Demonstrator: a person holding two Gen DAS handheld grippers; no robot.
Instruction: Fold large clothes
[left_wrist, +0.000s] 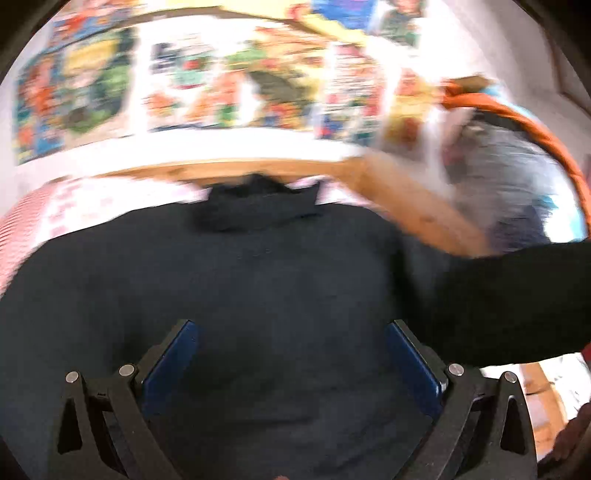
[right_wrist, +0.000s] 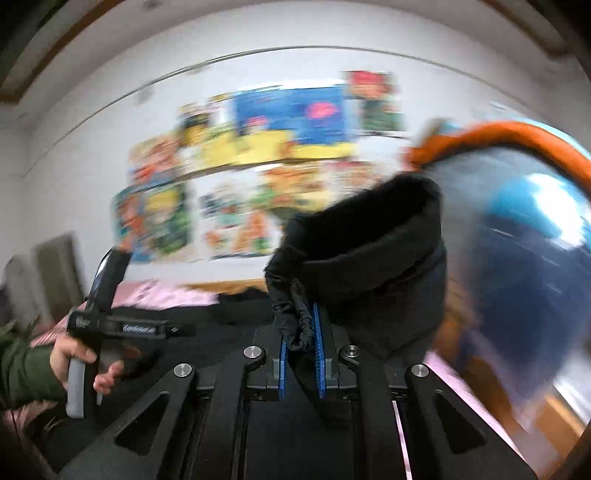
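Note:
A large black garment (left_wrist: 258, 280) lies spread on a pink patterned bed cover (left_wrist: 74, 206), its collar toward the wooden headboard. My left gripper (left_wrist: 291, 332) is open just above the garment's body, with nothing between its blue pads. My right gripper (right_wrist: 300, 332) is shut on the black sleeve (right_wrist: 369, 251), pinching the ribbed cuff and holding it raised so the cloth bunches above the fingers. That raised sleeve also shows at the right of the left wrist view (left_wrist: 517, 299). The left gripper, held by a hand, shows at the left of the right wrist view (right_wrist: 110, 325). Both views are motion-blurred.
A wooden headboard (left_wrist: 229, 171) runs along the far side of the bed. Colourful posters (right_wrist: 240, 184) cover the white wall behind. An orange-rimmed blue object (right_wrist: 535, 206) stands at the right, close to the raised sleeve.

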